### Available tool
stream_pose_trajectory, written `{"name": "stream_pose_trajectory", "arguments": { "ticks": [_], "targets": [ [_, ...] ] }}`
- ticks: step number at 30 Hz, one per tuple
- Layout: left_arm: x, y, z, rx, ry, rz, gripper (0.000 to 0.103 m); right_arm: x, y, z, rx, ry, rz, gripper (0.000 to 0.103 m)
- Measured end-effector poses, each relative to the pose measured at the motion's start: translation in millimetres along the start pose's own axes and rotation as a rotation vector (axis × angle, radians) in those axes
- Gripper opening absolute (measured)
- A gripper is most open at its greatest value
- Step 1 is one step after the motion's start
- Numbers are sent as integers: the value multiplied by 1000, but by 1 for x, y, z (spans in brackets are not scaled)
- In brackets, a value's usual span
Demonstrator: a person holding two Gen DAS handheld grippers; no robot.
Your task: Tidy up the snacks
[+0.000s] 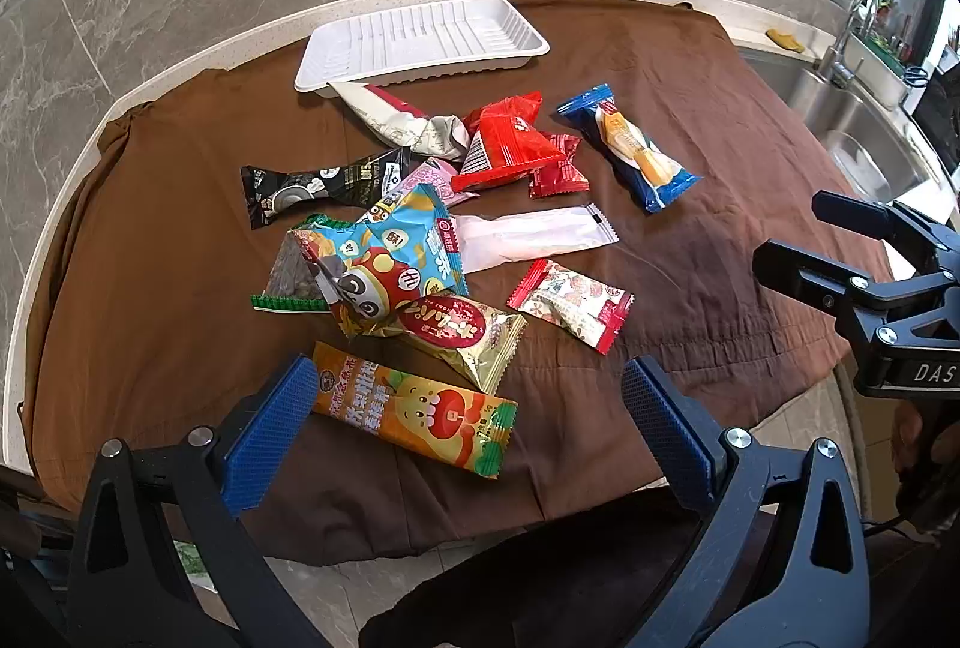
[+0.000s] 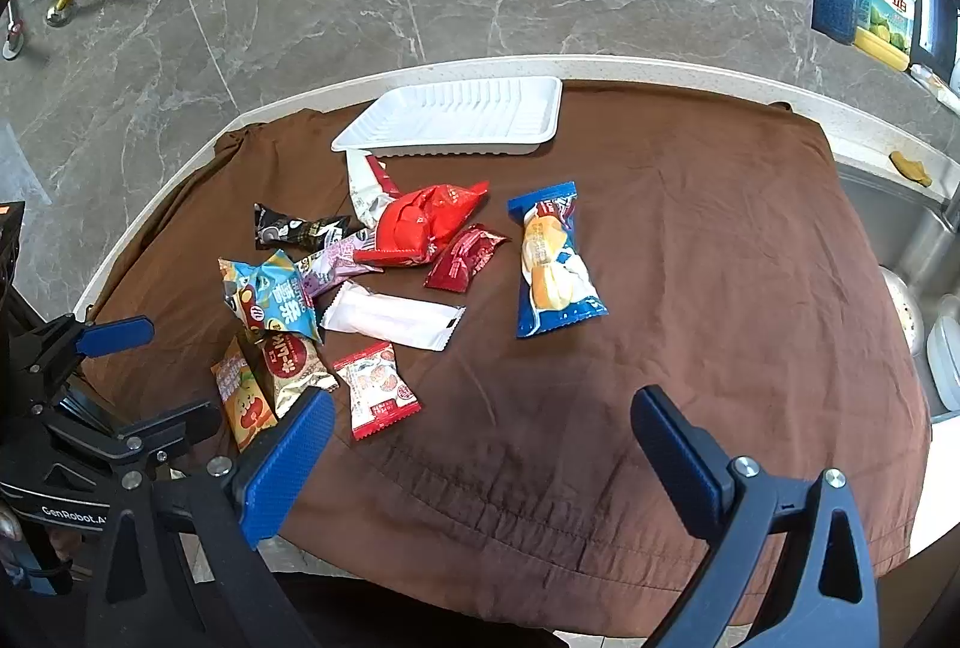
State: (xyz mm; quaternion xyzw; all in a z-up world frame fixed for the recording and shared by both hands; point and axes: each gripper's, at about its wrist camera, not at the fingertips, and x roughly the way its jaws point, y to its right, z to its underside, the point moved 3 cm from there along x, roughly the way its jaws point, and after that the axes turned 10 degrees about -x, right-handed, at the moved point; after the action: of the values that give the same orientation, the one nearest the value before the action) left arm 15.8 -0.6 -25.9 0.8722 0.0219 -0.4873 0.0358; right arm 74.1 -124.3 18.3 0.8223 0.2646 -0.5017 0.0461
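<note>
**Nothing picked yet: snacks loose, tray empty**

Your snack packets lie scattered on the brown cloth (image 1: 690, 258), the orange packet (image 1: 414, 408) nearest you, the blue-wrapped pastry (image 2: 555, 261) off to the right. The white tray (image 1: 420, 42) beyond them holds nothing. Both your left gripper (image 1: 468, 420) and right gripper (image 2: 483, 444) hover with fingers spread wide, empty. You seem to be at the start; next, likely lower onto one packet and close across its narrow width.
</note>
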Motion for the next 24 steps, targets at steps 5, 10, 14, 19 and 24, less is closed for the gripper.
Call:
{"name": "stream_pose_trajectory", "arguments": {
  "ticks": [5, 10, 14, 19, 24],
  "targets": [
    [0, 0, 0, -2, -2, 1, 103, 0, 0, 0, 1, 0, -1, 101],
    [0, 0, 0, -2, 0, 3, 103, 0, -1, 0, 0, 0, 0, 101],
    [2, 0, 2, -3, -4, 1, 103, 0, 0, -1, 0, 1, -2, 101],
    [7, -1, 1, -5, -10, 1, 103, 0, 0, 0, 1, 2, -2, 101],
    [7, -2, -1, -10, -10, 4, 103, 0, -1, -1, 1, 1, -3, 101]
  ]
}}
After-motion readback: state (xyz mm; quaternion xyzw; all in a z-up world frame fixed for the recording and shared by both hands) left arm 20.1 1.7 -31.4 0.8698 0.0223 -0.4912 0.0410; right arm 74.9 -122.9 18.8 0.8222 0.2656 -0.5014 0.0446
